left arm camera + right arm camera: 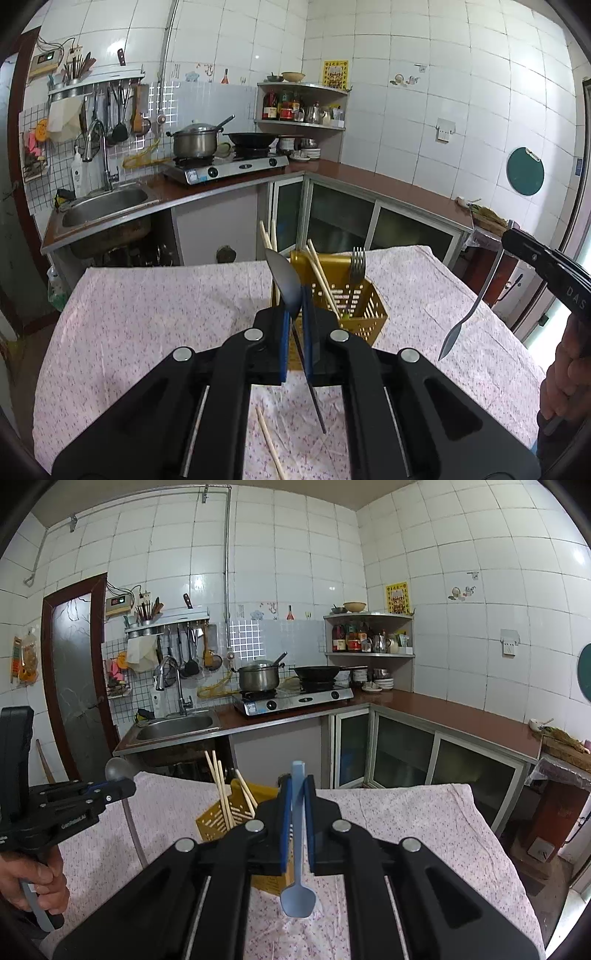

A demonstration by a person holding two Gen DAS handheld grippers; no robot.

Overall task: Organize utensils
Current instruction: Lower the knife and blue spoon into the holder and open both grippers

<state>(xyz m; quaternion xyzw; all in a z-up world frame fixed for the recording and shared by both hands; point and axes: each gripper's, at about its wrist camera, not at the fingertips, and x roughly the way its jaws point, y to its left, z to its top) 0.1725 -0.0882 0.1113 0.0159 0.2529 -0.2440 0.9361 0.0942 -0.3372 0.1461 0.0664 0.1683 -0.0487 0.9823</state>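
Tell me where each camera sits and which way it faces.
Left wrist: rides the left gripper, faces the yellow utensil holder on the table; shows its fingers clamping a spoon.
Right wrist: rides the right gripper, same direction; shows its own fingers shut on a blue spoon.
Shared: the holder, each other's gripper.

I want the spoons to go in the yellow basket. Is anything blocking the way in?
Nothing blocks the path. Each spoon, left and right, hangs above the cloth near the yellow basket. The basket already holds chopsticks and a fork, so aim for the free space between them.
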